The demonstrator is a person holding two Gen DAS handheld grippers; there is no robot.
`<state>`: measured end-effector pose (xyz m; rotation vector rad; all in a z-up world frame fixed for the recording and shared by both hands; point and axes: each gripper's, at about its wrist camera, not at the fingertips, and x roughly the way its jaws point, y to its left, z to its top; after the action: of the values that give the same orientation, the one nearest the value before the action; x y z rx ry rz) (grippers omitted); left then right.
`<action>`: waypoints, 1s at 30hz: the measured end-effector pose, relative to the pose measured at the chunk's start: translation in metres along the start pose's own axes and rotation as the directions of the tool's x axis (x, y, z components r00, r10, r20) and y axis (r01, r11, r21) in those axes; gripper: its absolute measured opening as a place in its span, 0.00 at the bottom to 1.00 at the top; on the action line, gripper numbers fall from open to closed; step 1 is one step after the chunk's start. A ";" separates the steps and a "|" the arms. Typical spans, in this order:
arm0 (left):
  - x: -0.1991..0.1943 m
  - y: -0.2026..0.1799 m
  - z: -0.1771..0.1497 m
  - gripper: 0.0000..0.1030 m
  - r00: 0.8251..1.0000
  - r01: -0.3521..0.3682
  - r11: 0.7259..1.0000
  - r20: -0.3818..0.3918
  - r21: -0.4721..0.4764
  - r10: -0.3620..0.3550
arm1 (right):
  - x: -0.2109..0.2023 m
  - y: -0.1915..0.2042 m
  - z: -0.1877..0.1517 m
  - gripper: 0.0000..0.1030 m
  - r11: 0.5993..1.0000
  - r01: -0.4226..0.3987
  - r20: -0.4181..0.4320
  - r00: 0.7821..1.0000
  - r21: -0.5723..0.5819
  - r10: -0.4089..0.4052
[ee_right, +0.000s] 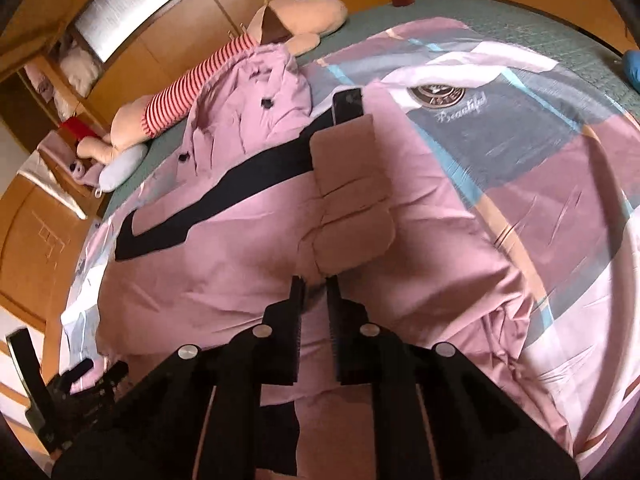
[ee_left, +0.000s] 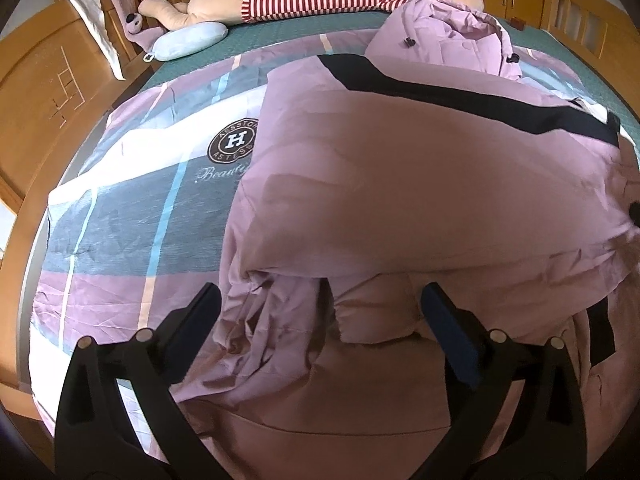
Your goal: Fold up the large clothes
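Pink padded coat (ee_right: 240, 248) with a black band, lying on the patterned quilt (ee_right: 540, 152) of the bed, looks soft, bulky and light, so I would take it at the folded sleeve edge, where my right claw (ee_right: 316, 284) stands nearly together without clearly pinching cloth and my left claw (ee_left: 320, 300) stands wide apart.

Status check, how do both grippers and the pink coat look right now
Left gripper open above the coat's near edge. Right gripper nearly shut, grip unclear. Pink coat partly folded on the quilt. Nothing in the way.
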<state>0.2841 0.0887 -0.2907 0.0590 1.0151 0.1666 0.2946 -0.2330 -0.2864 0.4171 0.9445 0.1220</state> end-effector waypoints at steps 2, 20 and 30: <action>0.001 0.001 0.000 0.98 1.000 0.006 1.000 -0.008 -0.009 -0.006 | 0.008 -0.002 -0.005 0.43 0.996 -0.083 -0.063 0.994 0.036 0.086; -0.020 0.016 0.008 0.98 0.999 -0.020 0.999 0.038 -0.032 0.021 | 0.000 0.008 -0.018 0.03 0.963 -0.243 -0.171 0.950 0.113 0.260; -0.001 0.018 0.012 0.98 1.000 0.007 0.999 0.002 -0.052 -0.007 | 0.003 0.005 -0.027 0.61 0.999 -0.033 -0.242 0.970 -0.035 0.024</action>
<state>0.2916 0.1065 -0.2816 0.0082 1.0081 0.1867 0.2750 -0.2194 -0.3001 0.3850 1.1739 0.2207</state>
